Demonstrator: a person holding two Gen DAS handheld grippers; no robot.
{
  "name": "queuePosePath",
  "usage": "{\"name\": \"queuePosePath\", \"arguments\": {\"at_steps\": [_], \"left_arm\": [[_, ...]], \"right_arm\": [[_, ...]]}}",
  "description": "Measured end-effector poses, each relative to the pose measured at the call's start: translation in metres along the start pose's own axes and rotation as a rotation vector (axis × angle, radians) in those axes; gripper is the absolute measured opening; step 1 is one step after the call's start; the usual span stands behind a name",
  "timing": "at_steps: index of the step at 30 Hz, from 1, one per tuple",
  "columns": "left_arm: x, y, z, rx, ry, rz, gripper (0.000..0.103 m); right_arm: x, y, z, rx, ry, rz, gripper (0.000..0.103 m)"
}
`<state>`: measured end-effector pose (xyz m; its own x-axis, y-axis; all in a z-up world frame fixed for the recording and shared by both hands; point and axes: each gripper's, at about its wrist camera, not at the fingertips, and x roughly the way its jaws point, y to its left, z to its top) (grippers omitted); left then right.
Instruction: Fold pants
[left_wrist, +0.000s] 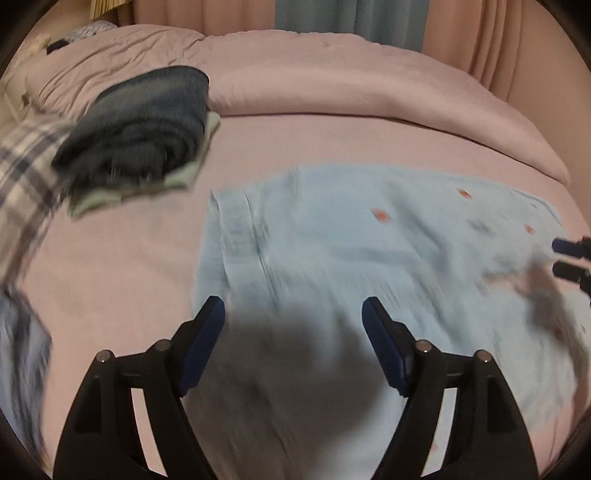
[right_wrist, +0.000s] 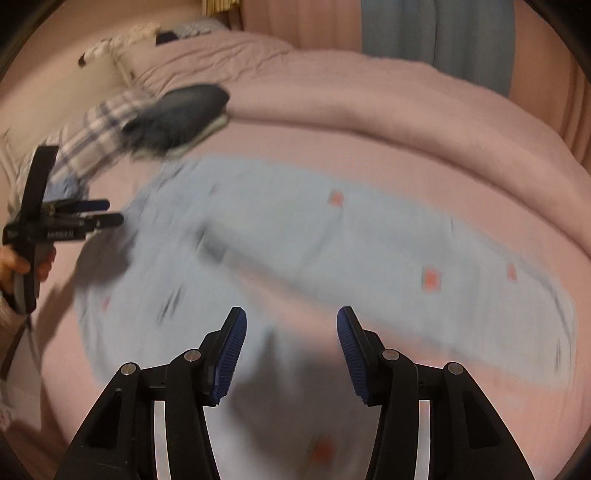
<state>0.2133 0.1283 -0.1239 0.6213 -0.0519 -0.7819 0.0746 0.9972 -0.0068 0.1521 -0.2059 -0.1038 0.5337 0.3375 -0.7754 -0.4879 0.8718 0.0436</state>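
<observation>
While both views are pretty blurry, you can still see the light blue pants (left_wrist: 354, 236) lying spread out on the pink bed (left_wrist: 122, 266), little red patches dotted over them. The left claw (left_wrist: 293, 347) has its jaws apart with nothing between them, hanging over the near part of the pants. Same deal with the right claw (right_wrist: 291, 354): jaws apart, nothing gripped. Far left on the bed there's a dark folded pile (left_wrist: 144, 122) on something pale green, beside a plaid cloth (left_wrist: 22, 177).

Home bedroom: bed (left_wrist: 110, 266) w/ pink duvet (left_wrist: 332, 74), curtains (left_wrist: 347, 18) behind.
</observation>
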Motion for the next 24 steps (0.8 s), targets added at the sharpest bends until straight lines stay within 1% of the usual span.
{"name": "queuePosePath", "arguments": {"at_steps": [2, 3, 5, 6, 7, 8, 9, 10, 11, 12, 14, 15, 16, 17, 18, 19, 20, 21, 22, 24], "left_arm": [[0.019, 0.006, 0.028, 0.027, 0.002, -0.007, 0.077], [0.024, 0.012, 0.036, 0.027, 0.007, -0.009, 0.077], [0.044, 0.025, 0.059, 0.027, 0.038, -0.051, 0.077], [0.048, 0.031, 0.064, 0.027, 0.049, -0.052, 0.077], [0.057, 0.036, 0.072, 0.032, 0.069, -0.057, 0.077], [0.065, 0.041, 0.078, 0.039, 0.088, -0.07, 0.077], [0.07, 0.047, 0.083, 0.039, 0.098, -0.075, 0.077], [0.076, 0.051, 0.087, 0.04, 0.112, -0.094, 0.077], [0.082, 0.057, 0.087, 0.042, 0.135, -0.132, 0.077], [0.089, 0.061, 0.088, 0.042, 0.164, -0.176, 0.077], [0.103, 0.065, 0.088, 0.053, 0.228, -0.227, 0.076], [0.109, 0.065, 0.087, 0.069, 0.25, -0.219, 0.076], [0.116, 0.064, 0.086, 0.087, 0.28, -0.213, 0.076], [0.119, 0.063, 0.086, 0.096, 0.288, -0.206, 0.069], [0.119, 0.06, 0.087, 0.112, 0.279, -0.188, 0.061], [0.117, 0.059, 0.087, 0.118, 0.276, -0.19, 0.046], [0.116, 0.058, 0.088, 0.113, 0.275, -0.209, 0.035], [0.113, 0.056, 0.09, 0.119, 0.273, -0.221, 0.034], [0.112, 0.054, 0.091, 0.133, 0.267, -0.214, 0.031], [0.109, 0.046, 0.093, 0.167, 0.253, -0.191, 0.029]], "right_arm": [[0.021, -0.013, 0.026, -0.001, 0.009, 0.01, 0.051], [0.032, -0.019, 0.04, -0.009, 0.014, 0.003, 0.051], [0.048, -0.025, 0.058, -0.035, 0.027, -0.001, 0.051], [0.06, -0.028, 0.067, -0.052, 0.034, -0.011, 0.051], [0.061, -0.034, 0.071, -0.063, 0.042, -0.018, 0.051], [0.079, -0.028, 0.091, -0.078, 0.06, -0.015, 0.051], [0.092, -0.027, 0.103, -0.095, 0.075, -0.01, 0.051], [0.1, -0.028, 0.107, -0.112, 0.089, -0.007, 0.051], [0.11, -0.029, 0.111, -0.134, 0.112, 0.0, 0.051], [0.12, -0.03, 0.115, -0.157, 0.143, 0.013, 0.051], [0.138, -0.032, 0.116, -0.186, 0.213, 0.04, 0.051], [0.149, -0.035, 0.114, -0.201, 0.265, 0.05, 0.051], [0.154, -0.036, 0.111, -0.208, 0.289, 0.058, 0.051], [0.155, -0.037, 0.109, -0.207, 0.286, 0.068, 0.052], [0.153, -0.036, 0.109, -0.199, 0.285, 0.075, 0.047], [0.152, -0.034, 0.11, -0.197, 0.293, 0.077, 0.037], [0.148, -0.029, 0.108, -0.216, 0.296, 0.095, 0.013], [0.143, -0.02, 0.107, -0.261, 0.289, 0.098, 0.009], [0.139, -0.012, 0.106, -0.3, 0.285, 0.078, 0.006], [0.133, -0.008, 0.108, -0.323, 0.267, 0.05, 0.005]]}}
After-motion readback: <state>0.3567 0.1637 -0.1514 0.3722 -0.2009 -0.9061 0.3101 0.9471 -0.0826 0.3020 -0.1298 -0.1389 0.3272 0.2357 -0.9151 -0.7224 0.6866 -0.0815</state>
